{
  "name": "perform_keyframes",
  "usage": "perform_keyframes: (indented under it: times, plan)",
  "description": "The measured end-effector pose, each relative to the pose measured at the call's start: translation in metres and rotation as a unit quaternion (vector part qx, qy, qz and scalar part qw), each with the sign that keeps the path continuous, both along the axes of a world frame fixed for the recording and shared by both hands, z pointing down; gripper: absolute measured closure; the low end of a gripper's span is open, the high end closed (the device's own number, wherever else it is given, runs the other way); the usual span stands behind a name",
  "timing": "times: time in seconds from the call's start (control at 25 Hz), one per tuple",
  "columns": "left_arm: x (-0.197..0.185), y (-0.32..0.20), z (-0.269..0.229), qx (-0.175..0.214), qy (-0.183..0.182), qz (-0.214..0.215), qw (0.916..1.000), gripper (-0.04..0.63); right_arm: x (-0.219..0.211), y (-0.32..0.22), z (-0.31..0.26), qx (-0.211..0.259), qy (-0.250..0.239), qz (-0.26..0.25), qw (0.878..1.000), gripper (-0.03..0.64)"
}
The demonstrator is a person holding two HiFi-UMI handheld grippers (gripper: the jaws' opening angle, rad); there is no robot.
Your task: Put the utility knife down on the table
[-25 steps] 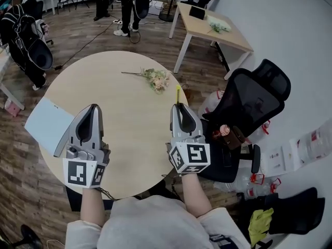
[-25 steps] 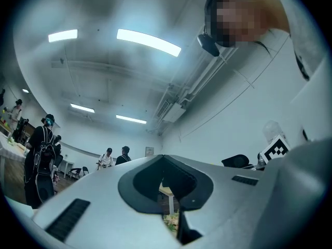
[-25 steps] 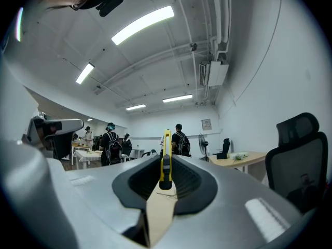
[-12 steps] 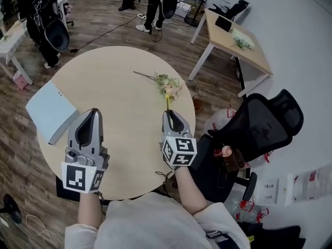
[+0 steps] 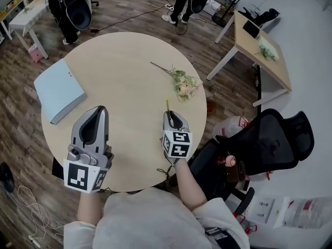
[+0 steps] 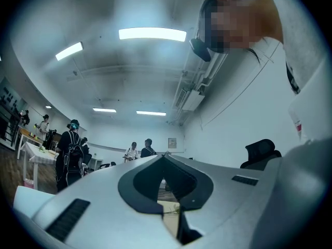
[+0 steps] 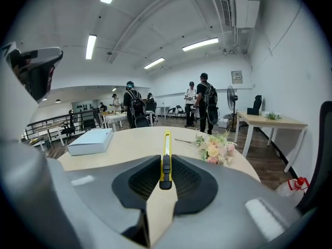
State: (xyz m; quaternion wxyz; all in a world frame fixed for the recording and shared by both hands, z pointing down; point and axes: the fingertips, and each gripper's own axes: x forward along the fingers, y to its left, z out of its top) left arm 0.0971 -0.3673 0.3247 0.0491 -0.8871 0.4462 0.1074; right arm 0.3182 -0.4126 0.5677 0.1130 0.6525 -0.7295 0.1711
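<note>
Moved inward from the tabletop (image 5: 119, 61) edge at 3 o'clock, right gripper (image 5: 169, 114) jaws clamp the utility knife (image 5: 167, 104), ready for lowering; left gripper (image 5: 98, 111) jaws closed, empty.

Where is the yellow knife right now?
In the head view, the utility knife sticks out of the right gripper, over the right side of the table, just short of the flowers.

Person, upper body, with two hand-held grippers
Pale grey long-sleeved top (image 5: 140, 218). The left gripper (image 5: 99, 109) and right gripper (image 5: 169, 114) are each a smooth grey tapered shell with dark ribbed inner pads and a rear cube (image 5: 83, 176) bearing black-and-white square markers.
</note>
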Motion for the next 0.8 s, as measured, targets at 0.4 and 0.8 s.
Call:
perform_keyframes:
  times: [0.4,0.8]
  plan:
    - [-0.005,0.0,0.007,-0.015,0.003,-0.041,0.9991,0.588,0.001,-0.024,0.068,-0.093,-0.034,-0.016,0.995,0.543]
    - [-0.013,-0.003,0.016,-0.028,-0.009,-0.078,0.9965,0.588,0.0,-0.038,0.119,-0.163,-0.018,-0.033,0.986,0.543]
